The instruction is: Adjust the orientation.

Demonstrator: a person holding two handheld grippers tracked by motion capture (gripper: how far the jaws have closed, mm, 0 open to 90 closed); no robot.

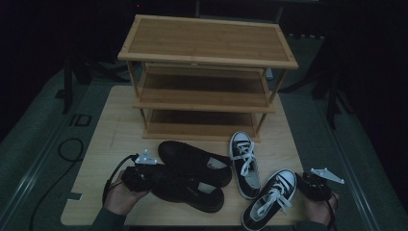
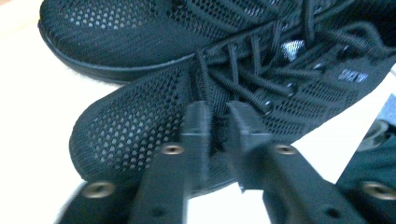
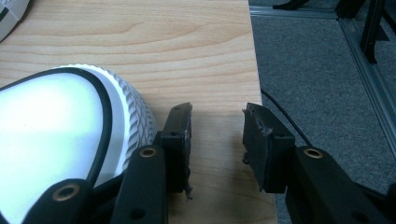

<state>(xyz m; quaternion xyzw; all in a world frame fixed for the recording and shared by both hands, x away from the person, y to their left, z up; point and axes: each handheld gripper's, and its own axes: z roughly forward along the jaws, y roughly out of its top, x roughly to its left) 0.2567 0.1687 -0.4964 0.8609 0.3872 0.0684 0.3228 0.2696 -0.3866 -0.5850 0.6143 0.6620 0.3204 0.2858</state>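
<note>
Four shoes: on the table (image 1: 103, 139), in front of the shoe rack (image 1: 207, 72)
Near black shoe (image 1: 190, 190): nearest the rack's left end
Left gripper (image 2: 217, 126): jaws nearly closed, pinching that shoe's mesh
Right gripper (image 3: 217, 135): jaws apart, empty, beside the white toe cap (image 3: 56, 126)

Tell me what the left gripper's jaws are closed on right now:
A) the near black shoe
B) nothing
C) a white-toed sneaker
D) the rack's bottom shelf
A: in the left gripper view the left gripper has its jaws pinching the mesh upper of the near black shoe, just below the laces.
</note>
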